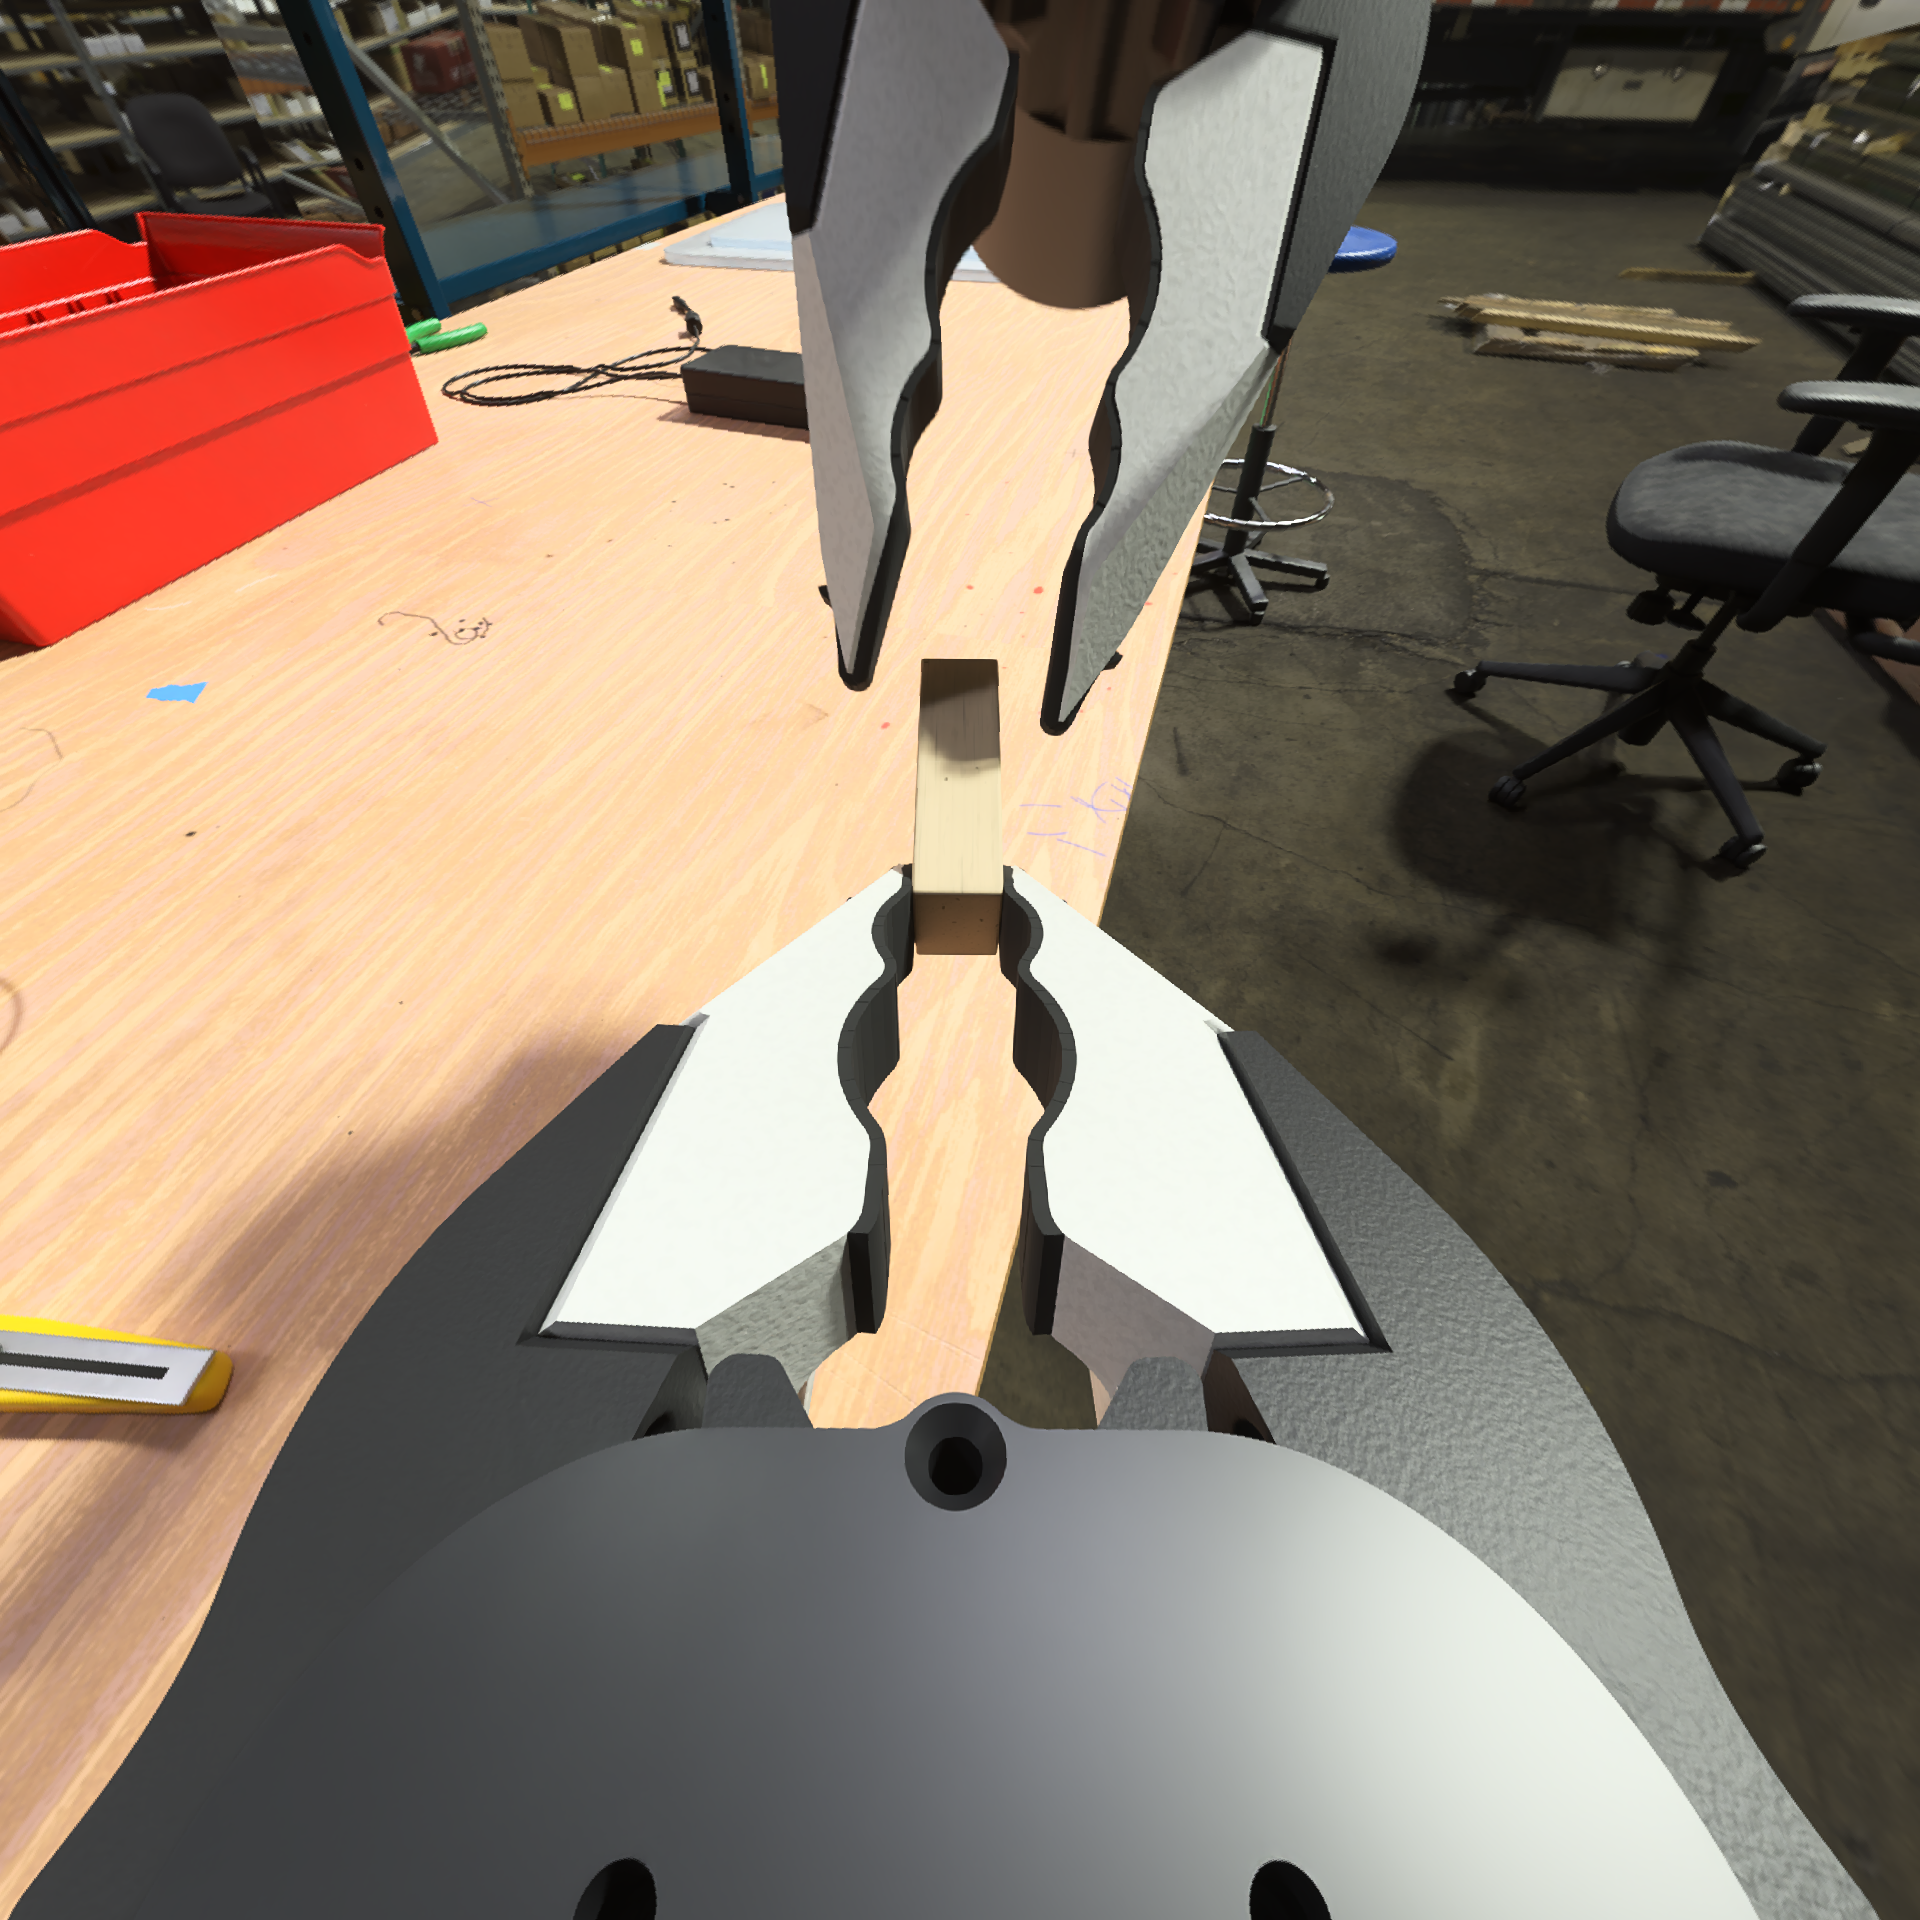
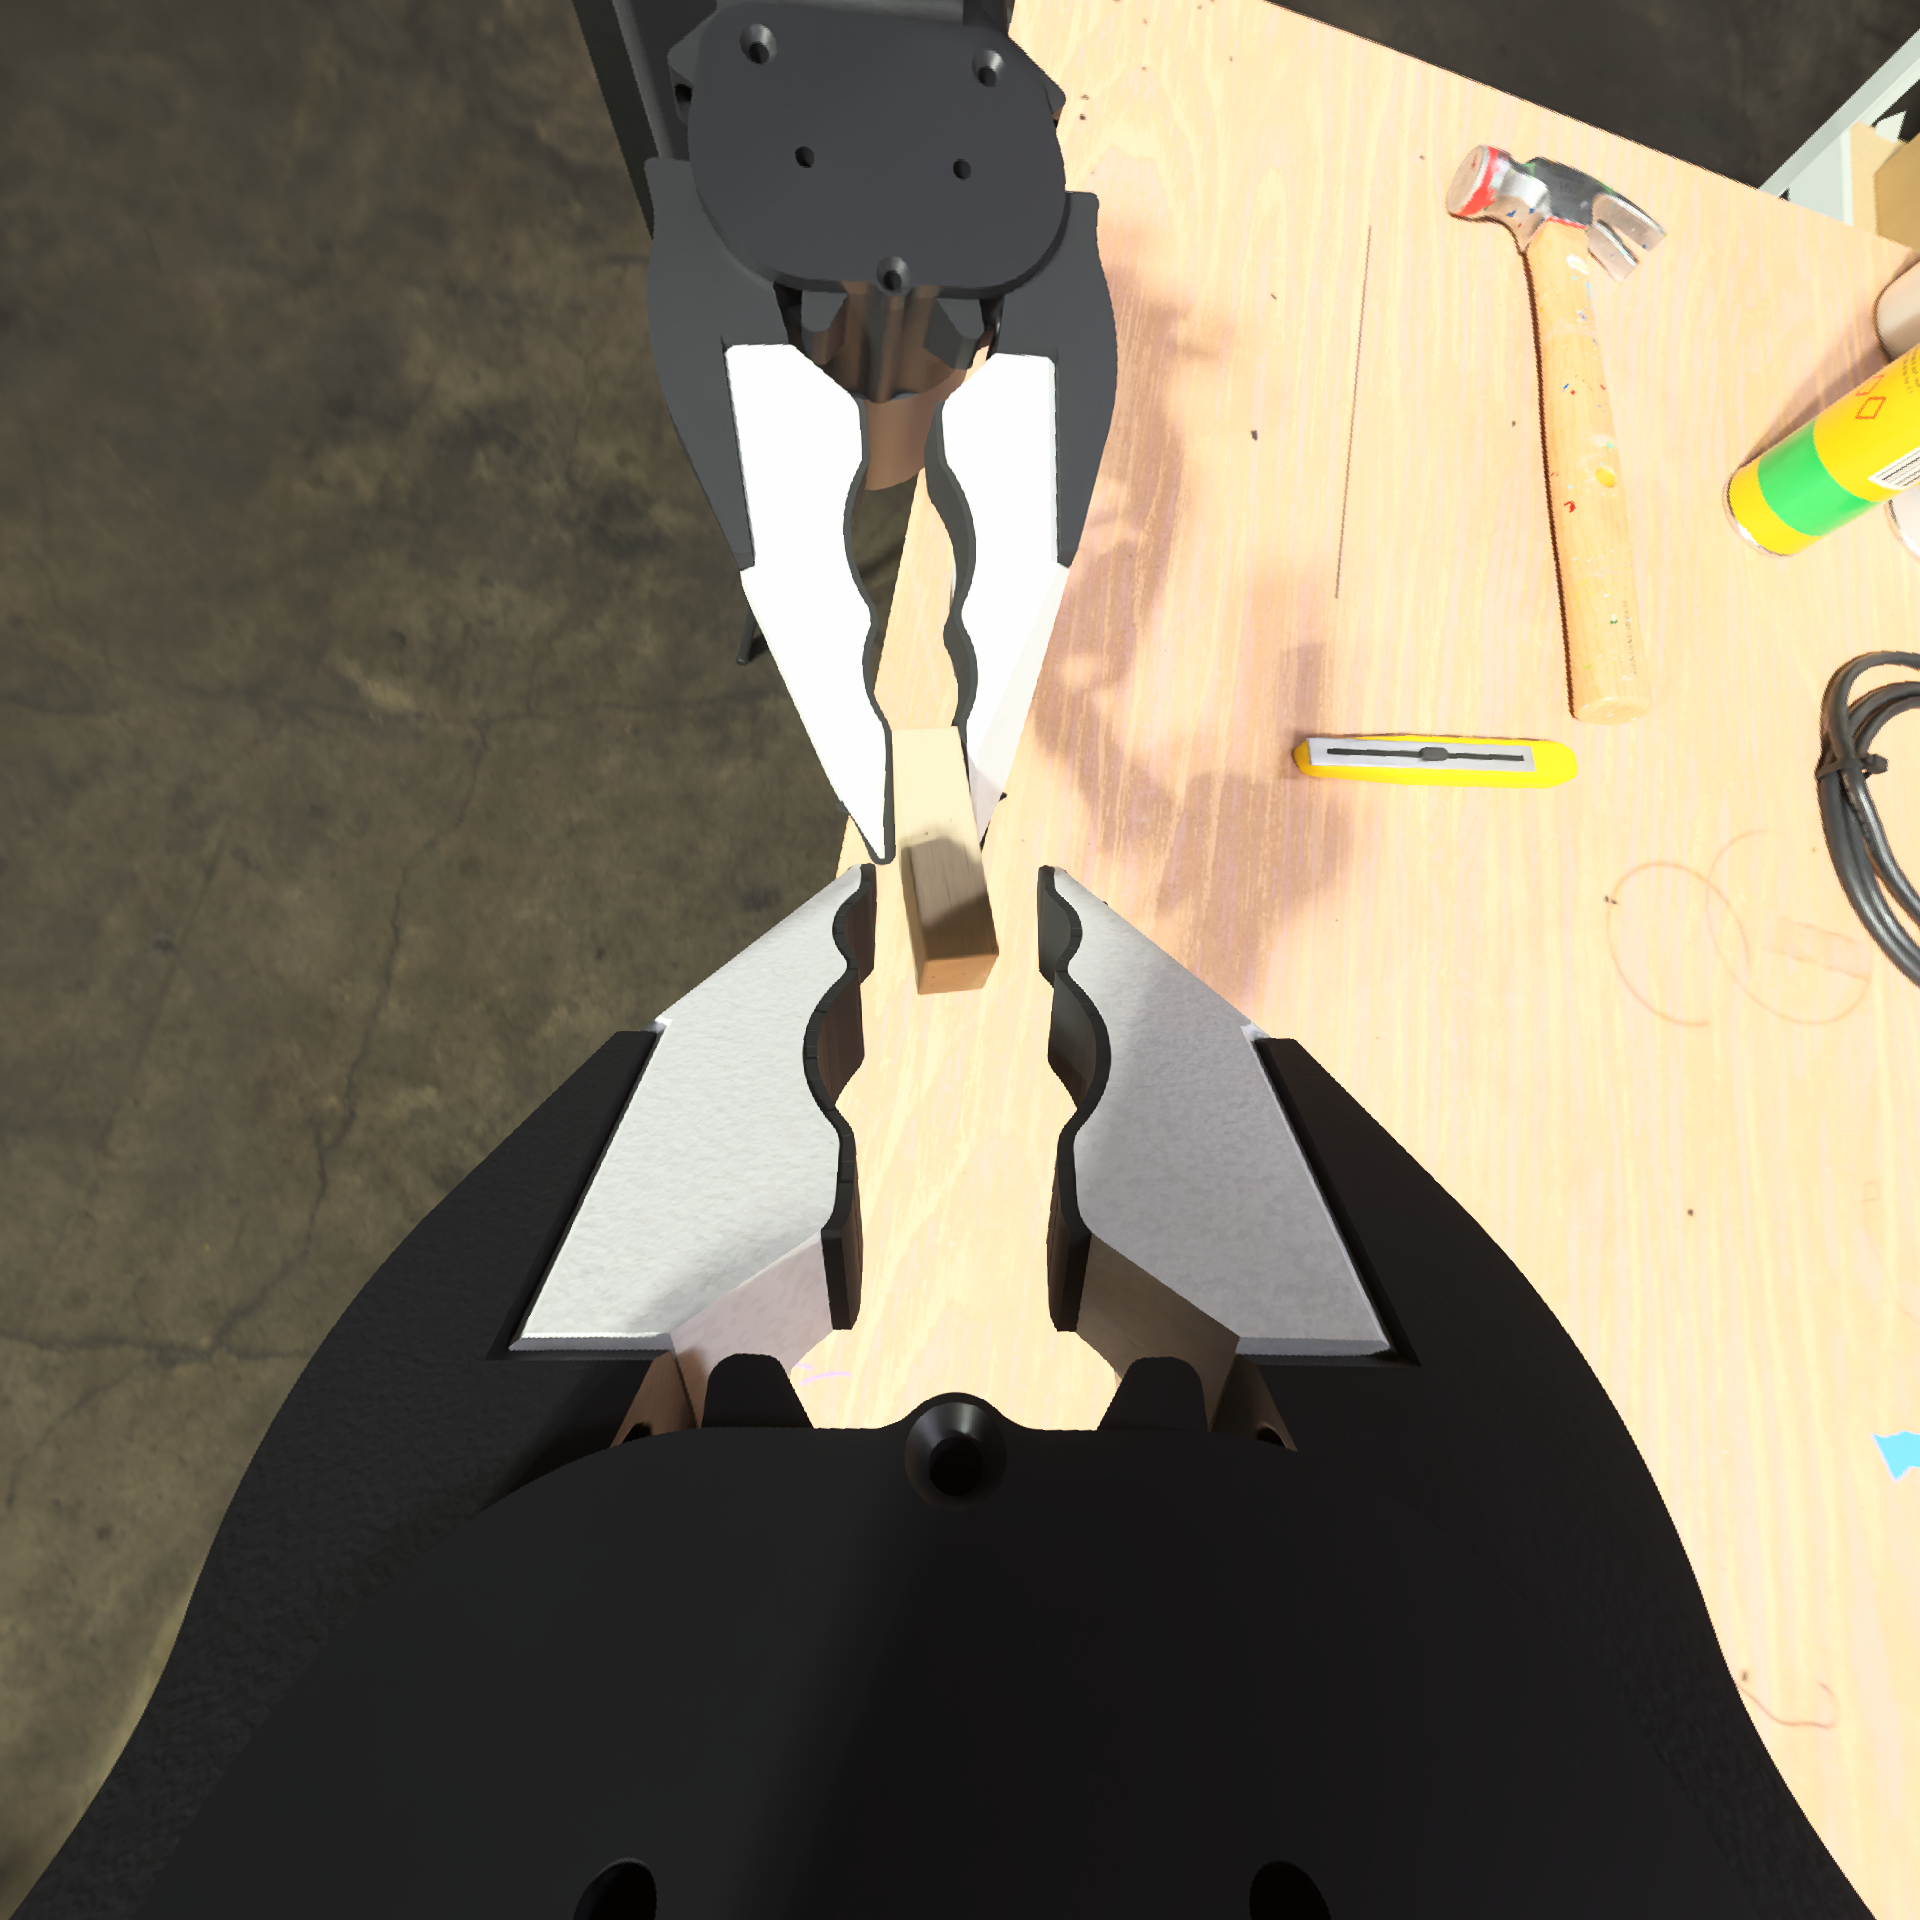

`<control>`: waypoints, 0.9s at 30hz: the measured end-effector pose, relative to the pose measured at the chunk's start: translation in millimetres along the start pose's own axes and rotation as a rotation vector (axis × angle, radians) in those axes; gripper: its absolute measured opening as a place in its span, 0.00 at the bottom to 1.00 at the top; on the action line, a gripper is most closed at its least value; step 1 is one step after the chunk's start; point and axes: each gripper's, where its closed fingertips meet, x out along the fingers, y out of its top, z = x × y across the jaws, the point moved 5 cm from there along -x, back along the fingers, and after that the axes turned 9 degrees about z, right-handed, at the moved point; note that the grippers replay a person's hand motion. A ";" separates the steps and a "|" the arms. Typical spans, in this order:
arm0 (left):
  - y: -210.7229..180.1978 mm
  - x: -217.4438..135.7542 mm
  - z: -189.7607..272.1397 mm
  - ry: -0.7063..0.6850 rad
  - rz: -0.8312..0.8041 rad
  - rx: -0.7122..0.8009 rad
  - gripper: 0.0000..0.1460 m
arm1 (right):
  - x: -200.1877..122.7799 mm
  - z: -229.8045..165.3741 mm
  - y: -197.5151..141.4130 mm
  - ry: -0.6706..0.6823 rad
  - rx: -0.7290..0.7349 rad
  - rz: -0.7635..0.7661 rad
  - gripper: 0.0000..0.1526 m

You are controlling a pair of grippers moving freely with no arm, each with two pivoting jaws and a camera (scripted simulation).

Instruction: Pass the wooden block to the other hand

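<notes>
A pale wooden block [image 1: 956,800] is held by its near end between the fingertips of my left gripper [image 1: 956,883], which is shut on it, above the wooden table [image 1: 520,883] near its edge. My right gripper [image 1: 956,701] comes in from the far side, open, with its two fingertips on either side of the block's far end and not touching it. In the right wrist view the block [image 2: 951,935] sits between the open tips of my right gripper [image 2: 956,878], and my left gripper [image 2: 930,831] grips its far end.
A red bin [image 1: 187,416] stands at the left, with a black power adapter [image 1: 743,384] and its cable behind. A yellow utility knife [image 2: 1434,758], a hammer [image 2: 1579,447] and a yellow-green can [image 2: 1829,468] lie on the table. An office chair [image 1: 1745,540] and a stool [image 1: 1262,499] stand on the floor past the table edge.
</notes>
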 end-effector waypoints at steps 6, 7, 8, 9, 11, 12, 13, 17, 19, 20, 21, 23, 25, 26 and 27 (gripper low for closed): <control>7.0 -5.9 -3.1 -0.061 0.079 -0.096 0.10 | 3.6 -2.6 -19.9 -0.027 0.041 0.029 0.19; 6.4 -5.6 -3.1 -0.058 0.071 -0.083 0.10 | 5.4 -3.5 -22.3 -0.032 0.043 0.027 0.19; 5.5 -5.1 -2.8 -0.054 0.066 -0.071 0.10 | 6.5 -4.3 -23.8 -0.034 0.041 0.024 0.20; 4.6 -4.5 -2.4 -0.054 0.062 -0.073 0.10 | 6.9 -4.9 -24.3 -0.033 0.039 0.022 0.21; 3.4 -3.4 -2.7 -0.053 0.058 -0.079 0.10 | 6.3 -4.8 -23.2 -0.032 0.039 0.027 0.22; 2.9 -3.1 -2.8 -0.051 0.055 -0.078 0.10 | 5.7 -4.5 -22.0 -0.035 0.033 0.026 0.23; 2.5 -2.8 -2.8 -0.050 0.053 -0.078 0.10 | 5.4 -4.7 -20.6 -0.037 0.024 0.023 0.23; 0.2 -3.4 -1.6 -0.053 0.055 -0.084 0.10 | 7.2 -4.1 -17.0 -0.036 -0.020 -0.019 0.15; -0.8 -4.1 -2.5 -0.043 0.052 -0.081 0.10 | 9.0 -3.0 -16.8 -0.035 -0.038 -0.043 0.14; -0.3 -4.2 -3.7 -0.025 0.060 -0.081 0.11 | 9.1 -1.4 -16.2 -0.037 -0.041 -0.050 0.13; 1.3 -4.2 -5.7 0.006 0.081 -0.086 0.11 | 8.6 1.3 -15.2 -0.042 -0.038 -0.051 0.13; 5.8 -4.6 -12.5 0.085 0.115 -0.074 0.12 | 3.0 12.1 -12.7 -0.082 -0.025 -0.063 0.12; 9.1 -10.1 -19.0 0.158 0.135 -0.032 0.31 | -16.1 35.7 -12.7 -0.187 -0.012 -0.072 0.12; 10.5 -12.3 -21.3 0.188 0.149 -0.014 0.36 | -28.6 51.3 -13.8 -0.253 0.010 -0.080 0.12; 11.6 -13.9 -23.3 0.216 0.158 -0.002 0.37 | -42.7 69.8 -16.7 -0.330 0.044 -0.093 0.12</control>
